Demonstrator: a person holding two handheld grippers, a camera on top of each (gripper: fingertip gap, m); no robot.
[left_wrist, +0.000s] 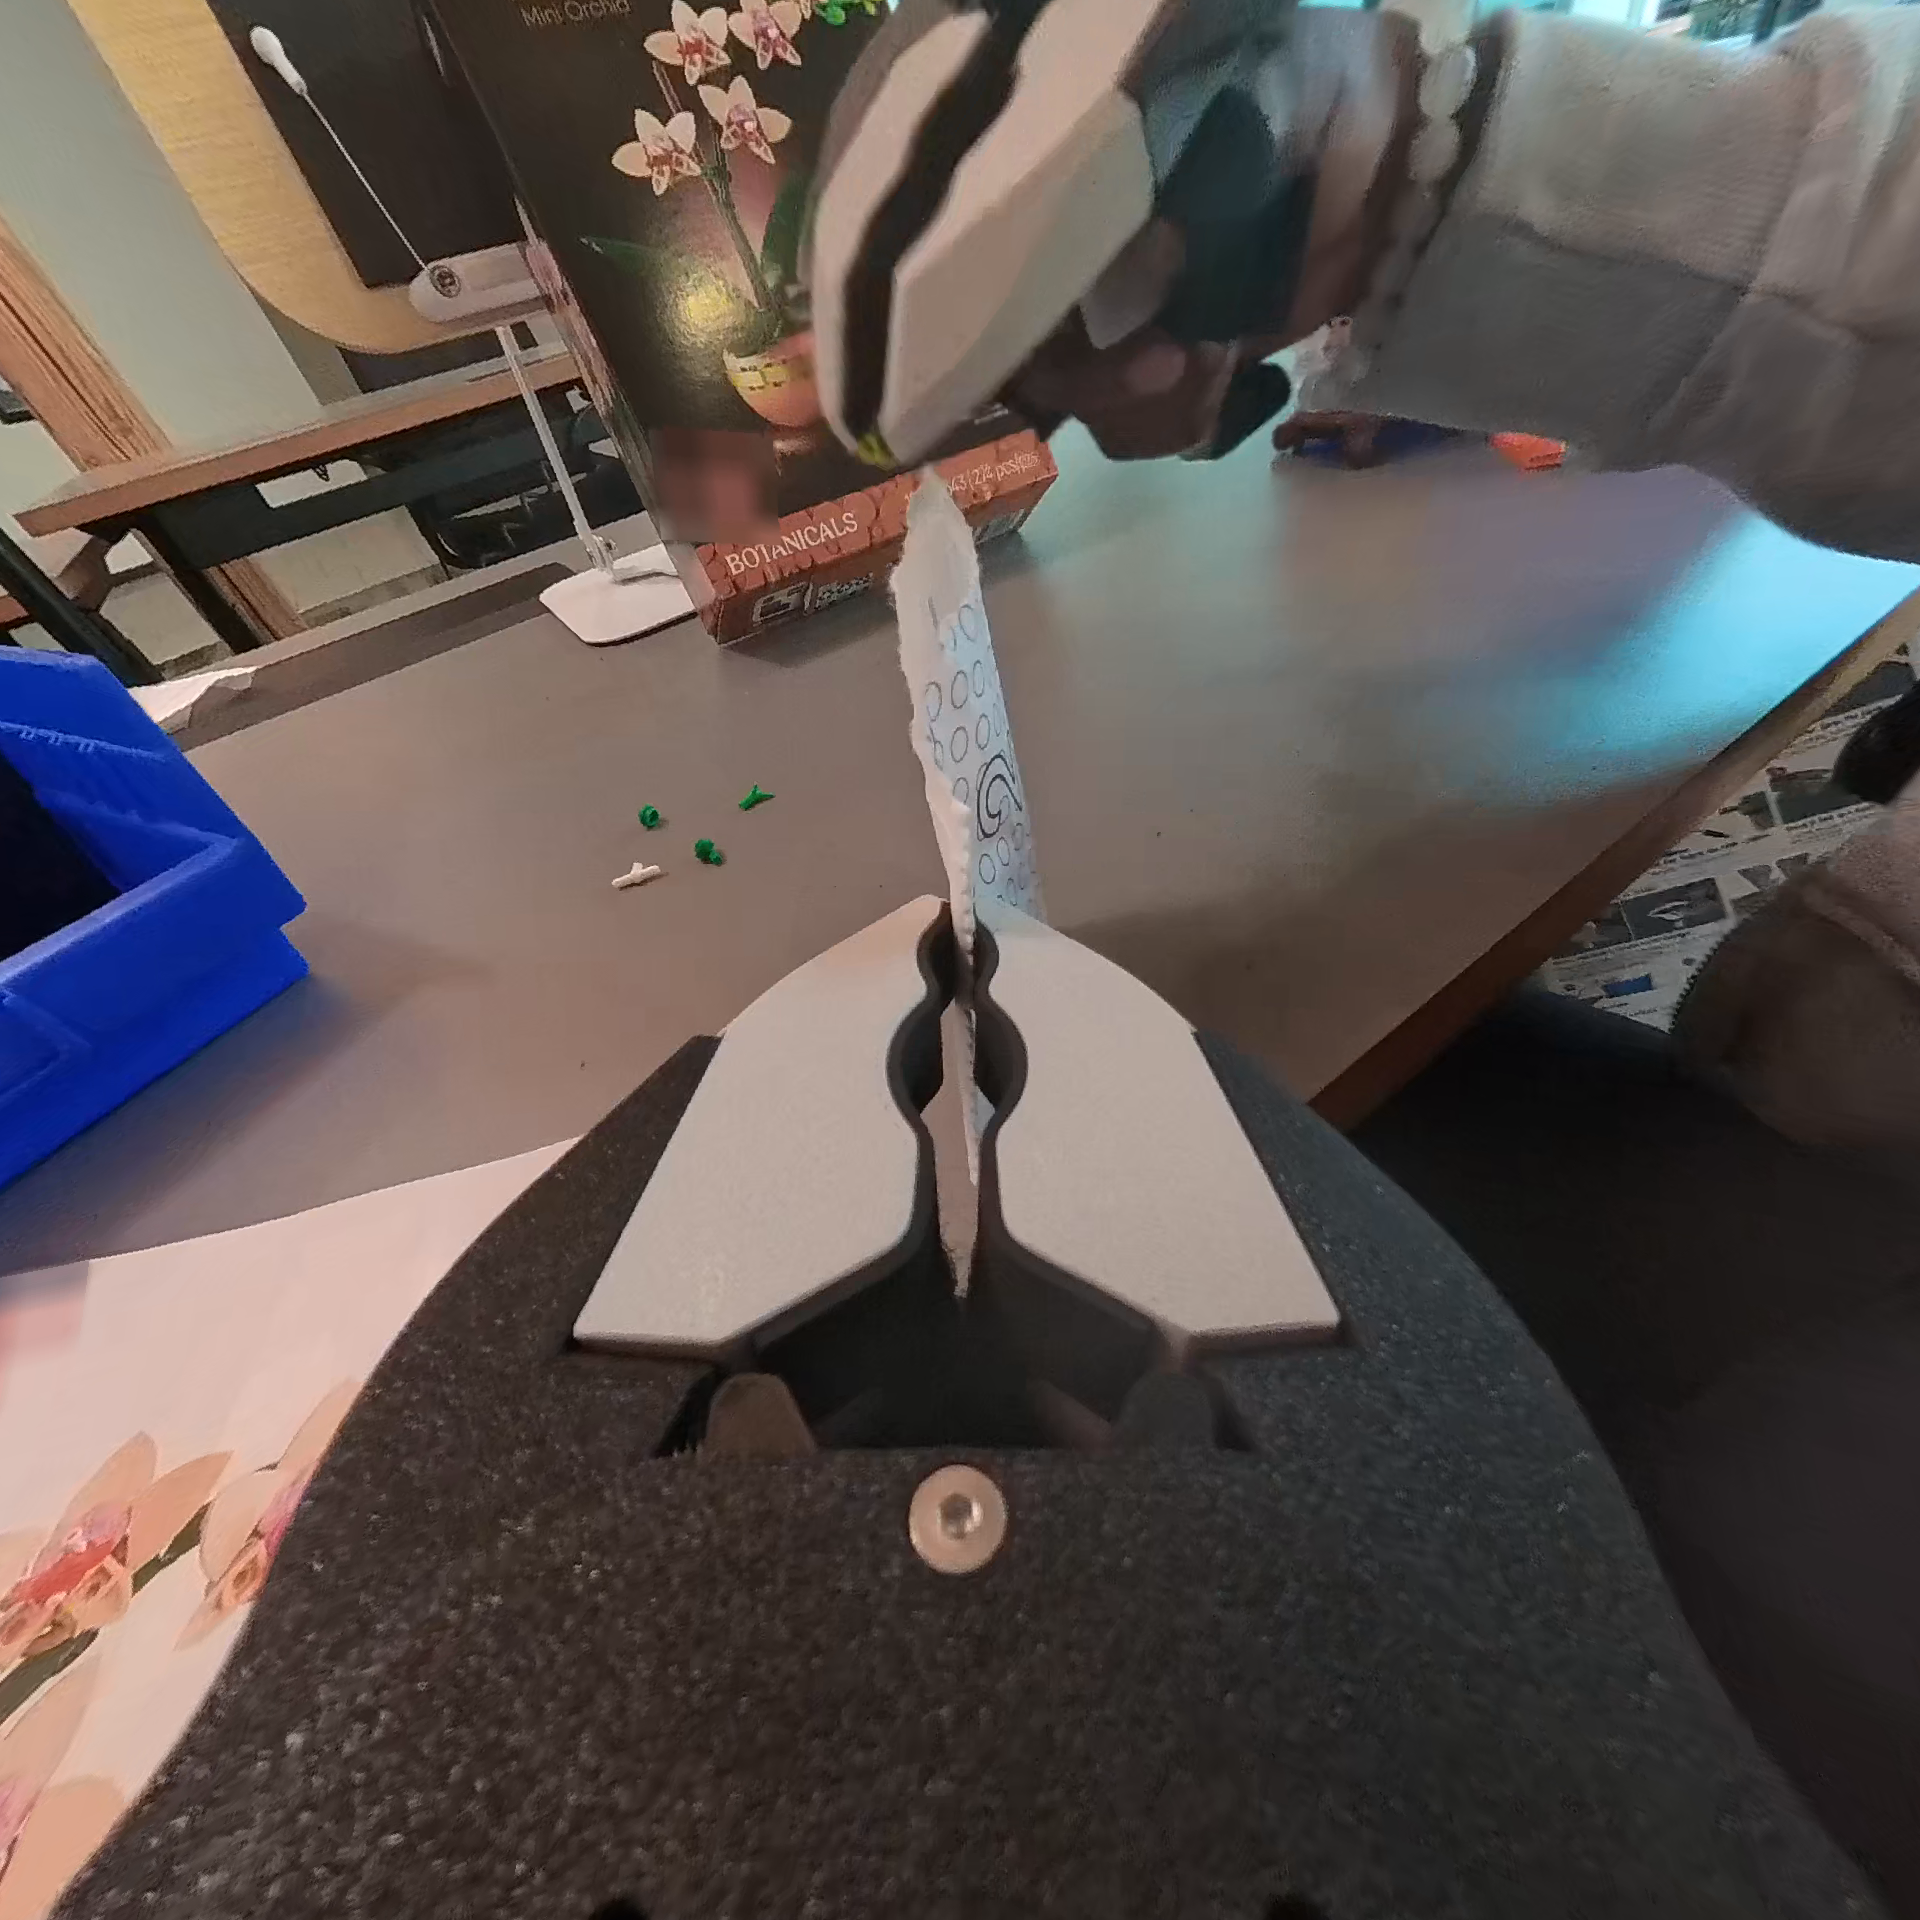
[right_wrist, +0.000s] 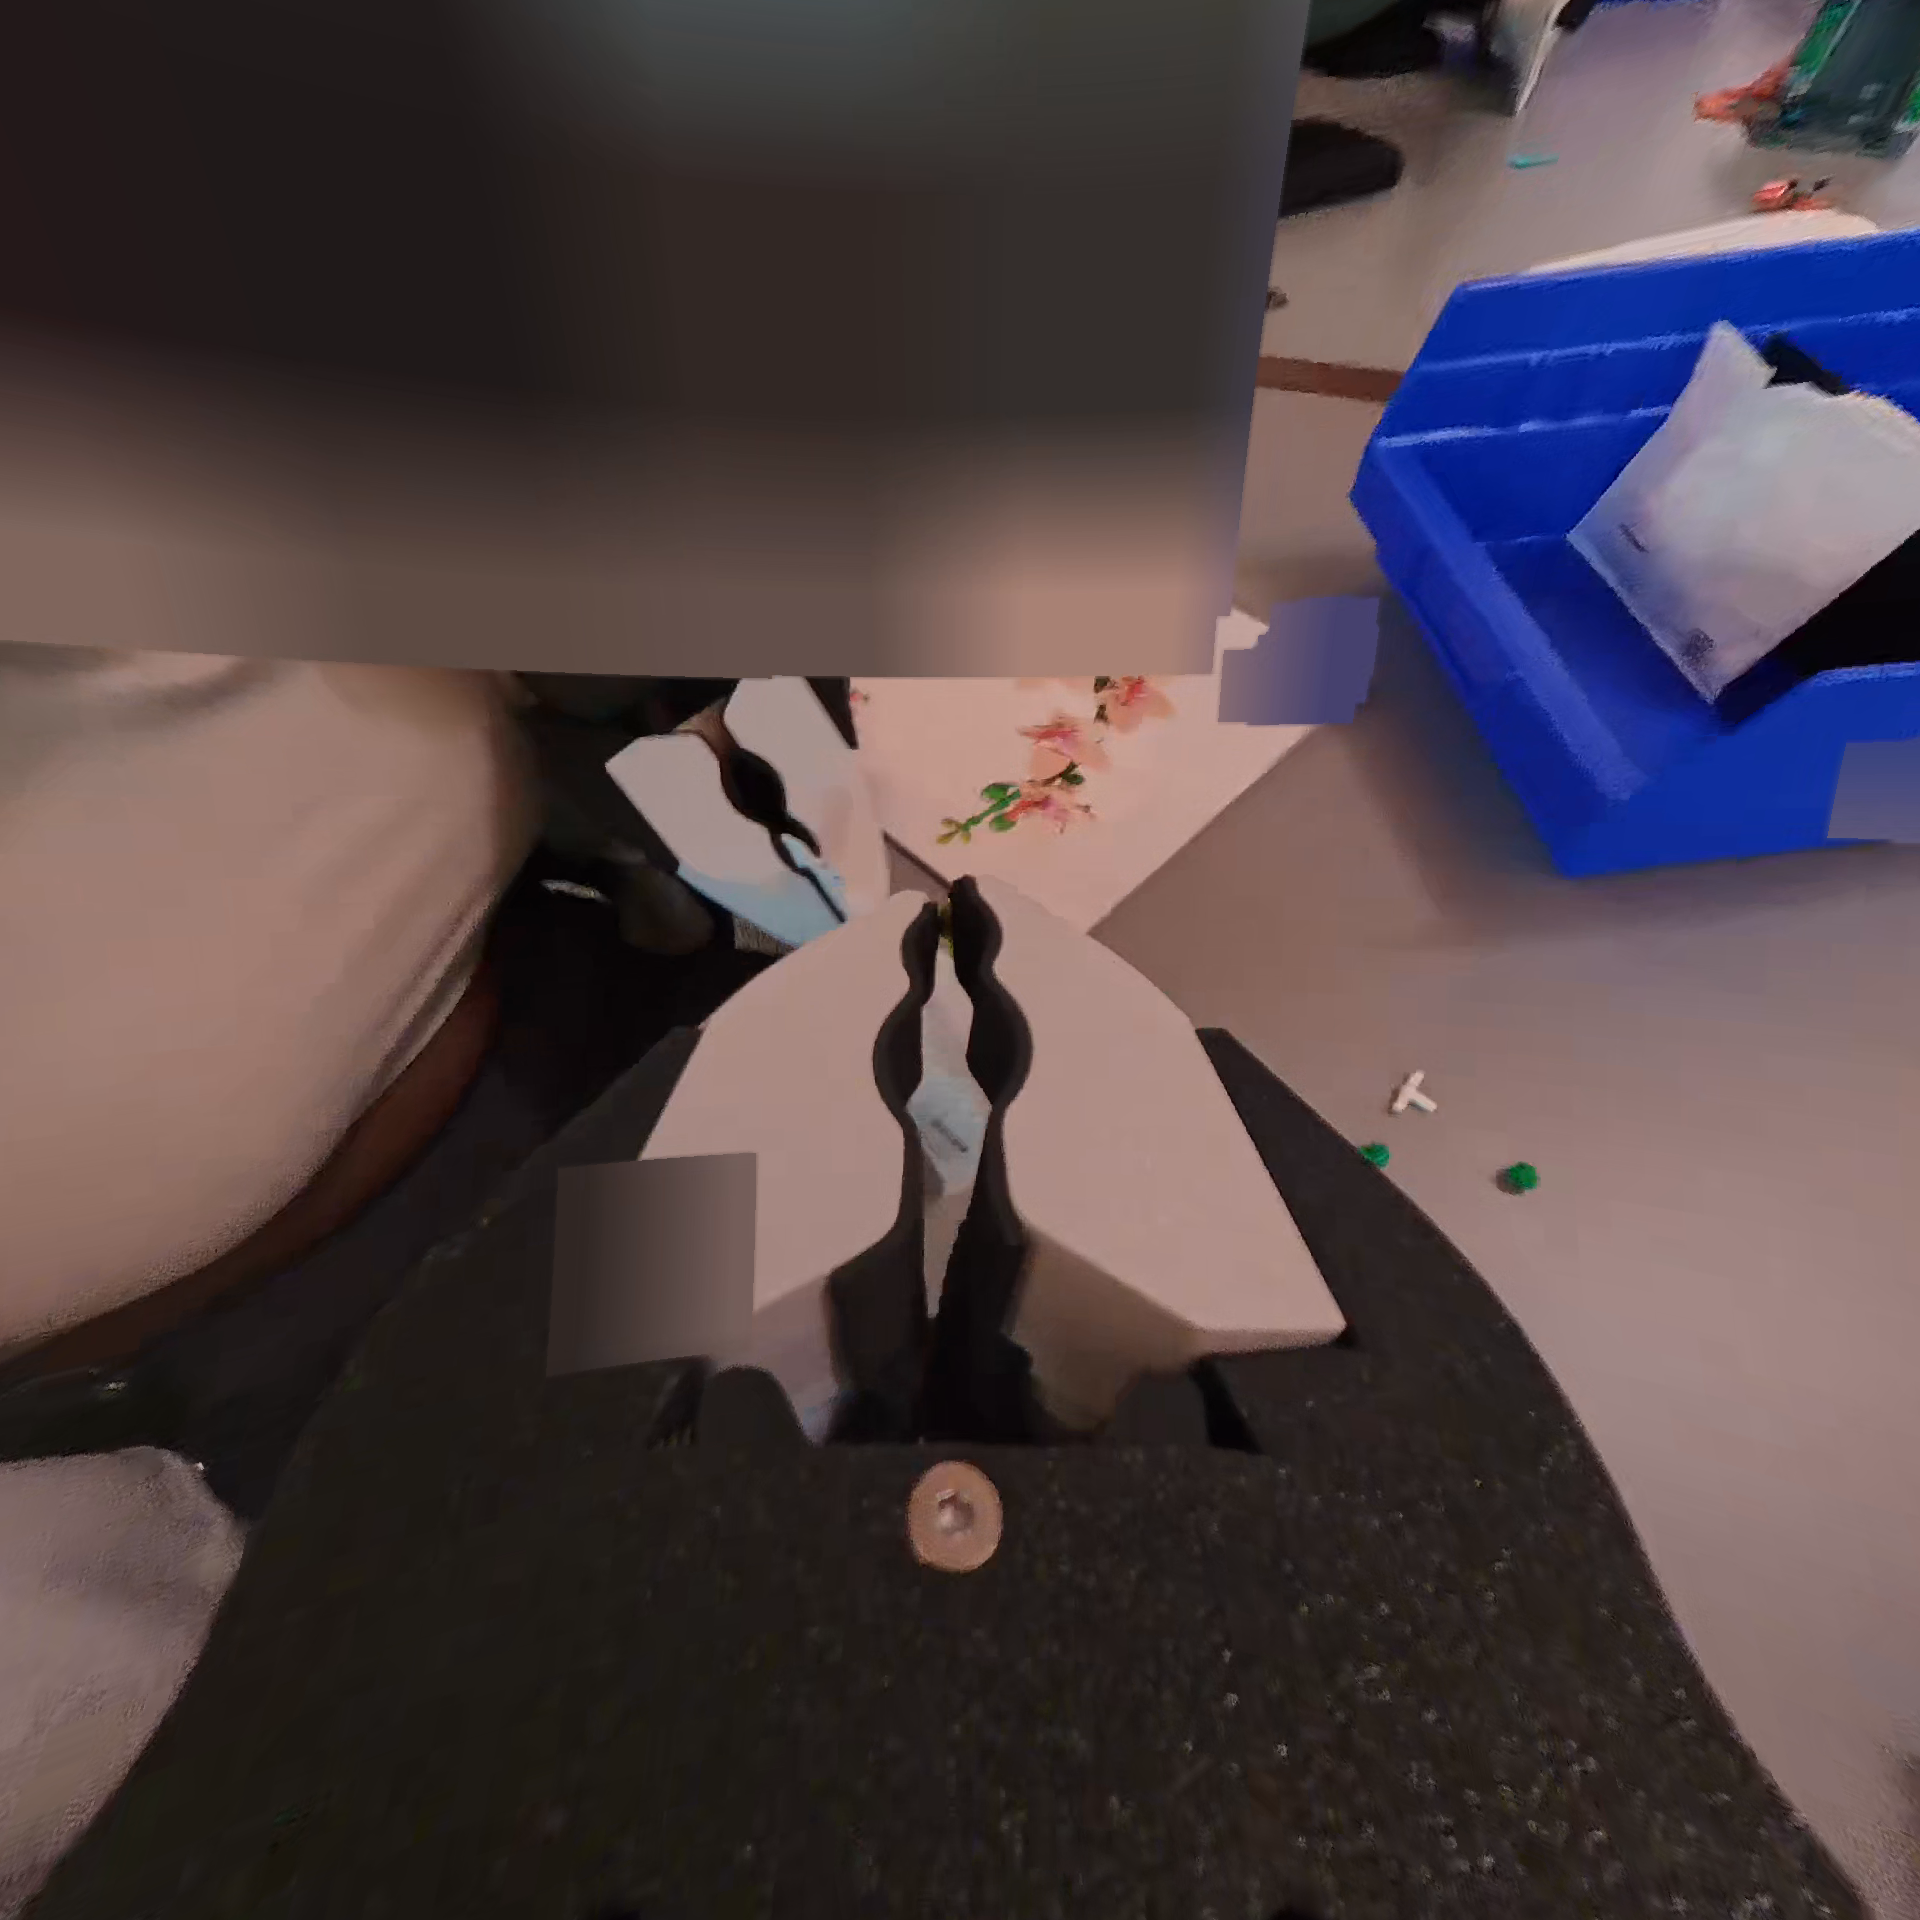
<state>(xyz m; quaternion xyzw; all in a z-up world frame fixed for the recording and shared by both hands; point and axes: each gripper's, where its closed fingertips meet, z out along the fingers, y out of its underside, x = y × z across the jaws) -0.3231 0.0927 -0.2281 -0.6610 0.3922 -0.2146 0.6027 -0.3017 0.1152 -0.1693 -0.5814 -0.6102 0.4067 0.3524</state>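
Left wrist view shows the left gripper (left_wrist: 961, 935) pressed together on the lower end of a white paper bag (left_wrist: 977, 748) printed with small circles. The bag stretches upward, taut and edge-on, to the right gripper (left_wrist: 883, 442), which comes in from the upper right, held by a hand (left_wrist: 1143, 384) in a pale sleeve (left_wrist: 1610, 260), and pinches the bag's top end. The bag hangs above the grey desk (left_wrist: 1247, 727), touching nothing else.

On the desk, left of the bag, lie three small green pieces (left_wrist: 707, 850) and one white piece (left_wrist: 636, 876), close together and apart from the grippers. A blue bin (left_wrist: 156, 935) sits at the left edge. Behind the bag stands a dark box (left_wrist: 665, 260) with orchid pictures, and beside it a white stand (left_wrist: 613, 603). A booklet (left_wrist: 208, 1403) with orchid pictures lies near the lower left, under the left gripper's body.

Right wrist view shows the right gripper (right_wrist: 951, 904) pinched on the bag (right_wrist: 951, 1132), of which a thin strip is visible between the fingers. The left gripper (right_wrist: 790, 831) is just beyond it, blurred. To the right sits the blue bin (right_wrist: 1558, 675) with a white pouch (right_wrist: 1745, 520) leaning in one compartment; the green pieces (right_wrist: 1517, 1176) and white piece (right_wrist: 1413, 1096) lie on the desk (right_wrist: 1455, 987) in front of it.
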